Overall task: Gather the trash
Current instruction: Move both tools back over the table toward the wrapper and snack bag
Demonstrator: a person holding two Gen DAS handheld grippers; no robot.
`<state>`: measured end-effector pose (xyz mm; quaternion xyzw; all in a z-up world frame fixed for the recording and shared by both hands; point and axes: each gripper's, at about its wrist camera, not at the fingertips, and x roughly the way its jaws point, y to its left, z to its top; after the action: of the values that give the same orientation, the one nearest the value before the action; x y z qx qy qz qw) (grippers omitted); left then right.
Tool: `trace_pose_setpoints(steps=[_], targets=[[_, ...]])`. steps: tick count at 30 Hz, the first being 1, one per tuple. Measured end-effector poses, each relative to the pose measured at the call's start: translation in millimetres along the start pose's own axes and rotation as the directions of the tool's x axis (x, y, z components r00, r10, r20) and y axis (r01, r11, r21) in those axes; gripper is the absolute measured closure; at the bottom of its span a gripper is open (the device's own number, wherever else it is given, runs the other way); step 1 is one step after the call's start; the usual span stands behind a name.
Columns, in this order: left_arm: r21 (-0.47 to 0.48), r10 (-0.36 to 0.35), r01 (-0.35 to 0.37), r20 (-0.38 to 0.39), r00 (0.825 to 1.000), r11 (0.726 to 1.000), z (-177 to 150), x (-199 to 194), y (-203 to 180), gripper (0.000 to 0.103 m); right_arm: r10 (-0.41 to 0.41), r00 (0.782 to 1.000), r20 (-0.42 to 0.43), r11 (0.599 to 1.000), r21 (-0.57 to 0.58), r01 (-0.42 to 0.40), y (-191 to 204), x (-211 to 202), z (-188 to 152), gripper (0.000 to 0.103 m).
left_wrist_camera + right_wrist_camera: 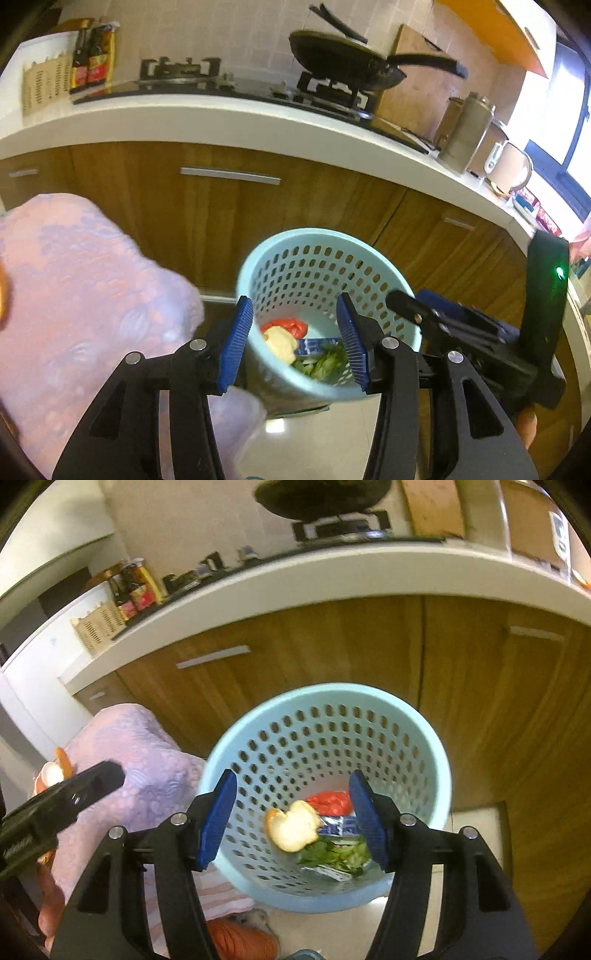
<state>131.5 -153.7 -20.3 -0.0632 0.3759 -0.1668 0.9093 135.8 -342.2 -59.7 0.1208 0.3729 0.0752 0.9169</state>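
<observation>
The wooden cabinets (332,646) filled the background under a white surface (184,114), on which a black pan (343,62) sat over the stove and sauce bottles (92,59) stood at the far left. A lilac patterned cloth (74,288) covered something bulky on the left, close beside the basket.

On the pale floor (476,823) in front of the cabinets stood the light blue perforated basket (325,701). Both cameras looked down into its mouth.

The right gripper (295,819) hung over the basket opening with its blue fingers (218,819) spread wide and nothing between them. In the right wrist view the fingers framed the basket's contents, one at each side of the opening. The left gripper (295,343) was likewise spread and empty; in its own view the left finger appeared against the outside of the basket's near wall, the right one over its interior. Whether either touched the rim could not be told.

The trash lay inside at the bottom: a red plastic scrap (328,801) toward the back, a blue and white wrapper (340,827) just beside it, green leaves (336,853) nearer the front, and a pale piece of peel (293,830) that looked to be above the rest, roughly midway between the right gripper's fingers and clear of both.
</observation>
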Motion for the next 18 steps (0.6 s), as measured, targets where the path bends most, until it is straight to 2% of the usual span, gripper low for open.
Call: trace_pose_setpoints(steps=[8, 11, 13, 15, 18], targets=[[-0.061, 0.056, -0.051, 0.098, 0.994, 0.997, -20, -76, 42, 0.050, 0.080, 0.997, 0.004, 0.986, -0.149, -0.079, 76, -6, -6, 0.044], [-0.106, 0.109, -0.095, 0.129, 0.986, 0.990, -30, -105, 65, 0.050, 0.110, 0.994, -0.008, 0.973, -0.205, -0.109, 109, -5, -9, 0.044], [-0.143, 0.143, -0.120, 0.158, 0.977, 0.982, -36, -128, 83, 0.049, 0.137, 0.990, -0.012, 0.961, -0.239, -0.136, 131, -8, -13, 0.044], [-0.181, 0.177, -0.143, 0.185, 0.967, 0.973, -41, -149, 99, 0.043, 0.170, 0.985, -0.018, 0.946, -0.278, -0.169, 156, -11, -16, 0.044], [-0.237, 0.250, -0.194, 0.232, 0.940, 0.952, -51, -187, 128, 0.037, 0.232, 0.972, -0.038, 0.922, -0.309, -0.232, 187, -13, -20, 0.044]])
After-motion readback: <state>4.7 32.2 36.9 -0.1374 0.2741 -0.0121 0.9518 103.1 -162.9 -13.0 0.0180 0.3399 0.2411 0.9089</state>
